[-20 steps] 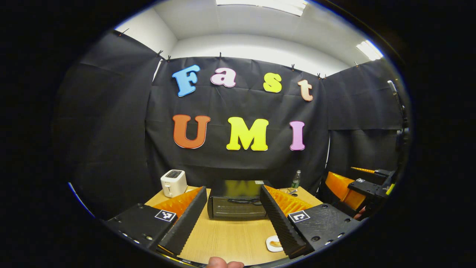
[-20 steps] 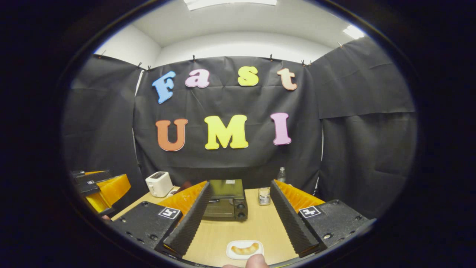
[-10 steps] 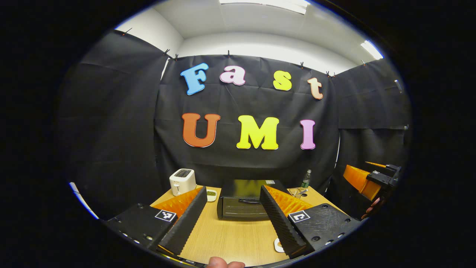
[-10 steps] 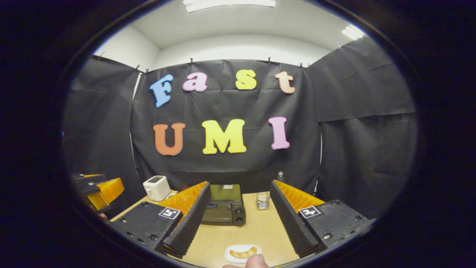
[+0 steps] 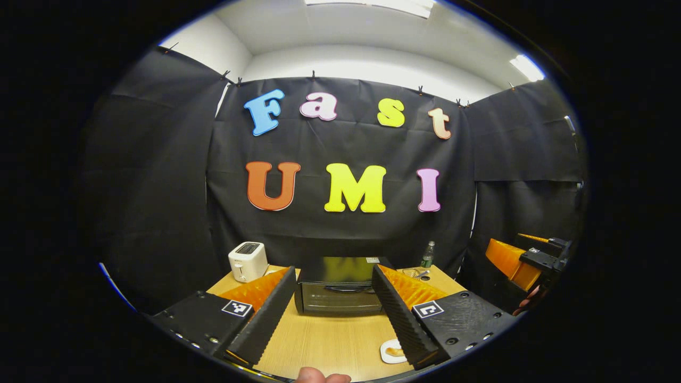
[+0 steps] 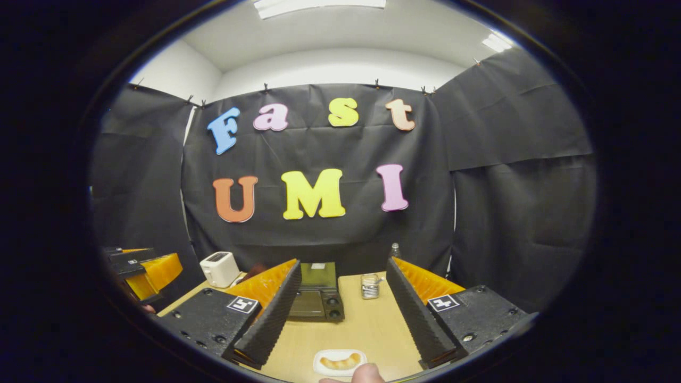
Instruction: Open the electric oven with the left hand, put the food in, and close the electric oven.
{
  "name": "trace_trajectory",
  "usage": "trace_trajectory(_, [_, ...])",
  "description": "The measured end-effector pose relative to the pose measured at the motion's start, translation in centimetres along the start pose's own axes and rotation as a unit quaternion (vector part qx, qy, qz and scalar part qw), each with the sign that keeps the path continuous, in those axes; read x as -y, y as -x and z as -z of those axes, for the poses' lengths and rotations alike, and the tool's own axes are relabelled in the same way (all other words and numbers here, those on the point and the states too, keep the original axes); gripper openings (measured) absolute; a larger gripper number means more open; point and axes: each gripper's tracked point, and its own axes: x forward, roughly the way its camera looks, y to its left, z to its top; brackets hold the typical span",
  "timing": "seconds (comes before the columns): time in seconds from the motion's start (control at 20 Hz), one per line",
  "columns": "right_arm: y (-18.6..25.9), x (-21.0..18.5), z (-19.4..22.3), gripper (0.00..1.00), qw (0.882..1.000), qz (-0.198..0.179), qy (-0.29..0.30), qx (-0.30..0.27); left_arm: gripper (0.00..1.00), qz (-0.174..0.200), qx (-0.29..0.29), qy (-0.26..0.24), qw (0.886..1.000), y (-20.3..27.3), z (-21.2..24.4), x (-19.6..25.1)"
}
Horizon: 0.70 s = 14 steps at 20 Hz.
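Electric oven (image 5: 338, 290): a low, dark box with a glass-fronted door, shut, and a dark bar handle across the door's upper part; in the right gripper view the oven (image 6: 317, 298) shows two round knobs stacked at the right end of its front. It stands toward the far edge of the wooden table (image 5: 330, 340), facing the near edge.

Food (image 6: 340, 362): a pale golden, curved, elongated piece of pastry lying on a small white plate (image 6: 322, 367) at the near edge of the table, well apart from the oven. In the left gripper view the plate (image 5: 387, 352) is partly hidden behind that gripper's right finger.

Left gripper (image 5: 332, 311): jaws spread wide, nothing between them; the oven's front appears in the gap, farther off, not touched.

Right gripper (image 6: 343, 314): jaws likewise spread wide and holding nothing; the plate lies below and between the fingers, the oven beyond, toward the left finger.

Also on the table: a white toaster (image 5: 248, 261) at the far left corner, a bottle (image 5: 426, 255) at the far right, and a small metal holder (image 6: 368, 285) just right of the oven.
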Motion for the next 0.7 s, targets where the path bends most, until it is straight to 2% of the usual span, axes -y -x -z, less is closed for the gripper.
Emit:
trace_trajectory(0.35, [-2.8, 4.4, 1.2, 0.98, 1.000, 0.025, -0.006, -0.014, 0.94, 0.010, -0.034, 0.005, 0.999, -5.5, 2.3, 2.4])
trace_trajectory(0.55, [-5.7, 6.3, 2.7, 0.97, 0.999, 0.029, -0.023, -0.033, 0.94, 0.006, -0.064, 0.029, 0.997, -10.4, 3.9, 3.2])
trace_trajectory(0.7, [-8.0, 7.1, 4.1, 0.98, 0.998, 0.026, -0.033, -0.051, 0.94, -0.003, -0.072, 0.010, 0.997, -14.8, 4.8, 2.8])
